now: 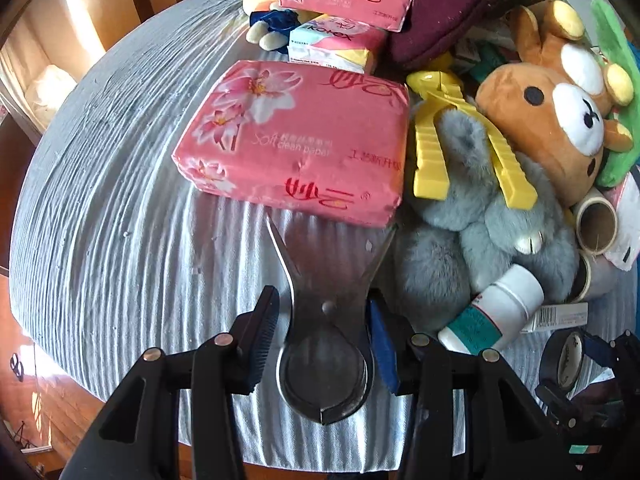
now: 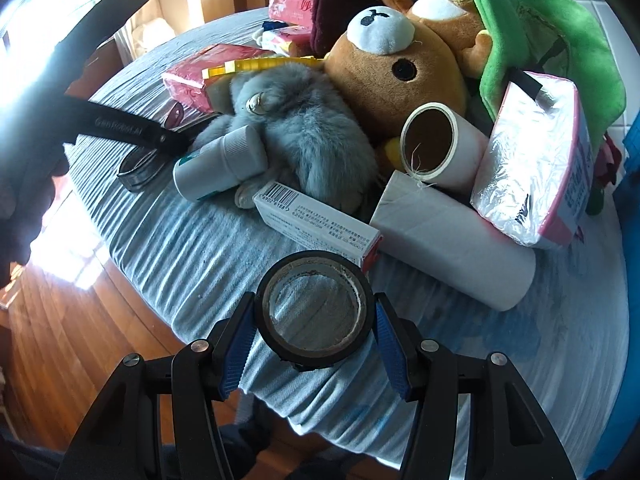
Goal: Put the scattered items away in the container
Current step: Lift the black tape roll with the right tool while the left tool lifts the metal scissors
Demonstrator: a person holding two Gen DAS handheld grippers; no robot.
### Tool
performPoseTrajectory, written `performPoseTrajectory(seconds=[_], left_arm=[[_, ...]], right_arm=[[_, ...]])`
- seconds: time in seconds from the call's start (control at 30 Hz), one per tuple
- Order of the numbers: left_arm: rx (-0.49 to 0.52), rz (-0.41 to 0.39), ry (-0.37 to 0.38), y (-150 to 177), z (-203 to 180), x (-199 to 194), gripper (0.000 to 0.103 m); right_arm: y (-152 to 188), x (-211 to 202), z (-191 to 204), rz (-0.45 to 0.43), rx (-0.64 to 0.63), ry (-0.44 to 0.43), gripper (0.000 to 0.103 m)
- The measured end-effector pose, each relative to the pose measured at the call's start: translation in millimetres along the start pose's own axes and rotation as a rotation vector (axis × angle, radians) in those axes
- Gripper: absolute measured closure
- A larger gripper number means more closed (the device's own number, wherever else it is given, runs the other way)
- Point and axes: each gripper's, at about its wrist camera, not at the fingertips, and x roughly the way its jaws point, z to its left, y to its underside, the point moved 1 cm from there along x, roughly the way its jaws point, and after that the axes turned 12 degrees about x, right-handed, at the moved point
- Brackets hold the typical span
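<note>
A: How do the jaws of the left gripper (image 1: pixel 322 344) stand?

B: Partly open, a pad on either side of a metal clip (image 1: pixel 326 320). The right pad lies against the clip's rounded handle loop; the left pad looks just off it, so I cannot tell that the grip is firm. The clip lies on the grey-blue ribbed cloth of the table (image 1: pixel 120 208), its two splayed prongs reaching to the near edge of a pink tissue pack (image 1: pixel 296 142).

A: And the right gripper (image 2: pixel 314 330)?

B: Its jaws are set narrow around a roll of black tape (image 2: pixel 316 310), both blue pads pressed to the roll's outer sides. The roll is near the table's front edge, and the cloth shows through its hole.

A: Where are the scattered items?

B: Piled behind. A grey plush toy (image 2: pixel 304 128) with a white bottle (image 2: pixel 222 162) lying against it, a brown bear plush (image 2: pixel 394 76), a barcoded white box (image 2: pixel 316 222) just beyond the tape, two white paper rolls (image 2: pixel 452 240) beside it, and a yellow clip (image 1: pixel 472 144) across the grey plush.

A: The container?

B: I cannot tell which thing it is.
</note>
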Motion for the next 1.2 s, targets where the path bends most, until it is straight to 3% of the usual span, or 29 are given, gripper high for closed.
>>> performPoseTrajectory(seconds=[0.07, 0.1, 0.5, 0.9, 1.2], left_arm=[[0.025, 0.011, -0.009, -3.2, -1.8, 1.5, 0.059], [0.039, 0.012, -0.015, -4.0, -3.7, 0.9, 0.066], [0.021, -0.022, -0.035, 3.4, -5.1, -21.1, 0.066], [0.009, -0.022, -0.049, 3.9, -3.4, -26.2, 0.066], [-0.006, -0.052, -0.078, -6.7, -5.2, -57.1, 0.066]], right_arm=[[0.1, -0.3, -0.7, 0.002, 0.002, -0.002, 0.047], [0.0, -0.9, -1.3, 0.001, 0.004, -0.005, 0.047], [-6.4, -15.7, -8.4, -0.010, 0.002, -0.027, 0.047], [17.7, -15.9, -30.1, 0.018, 0.029, 0.016, 0.047], [0.2, -39.7, -36.8, -0.013, 0.029, 0.020, 0.047]])
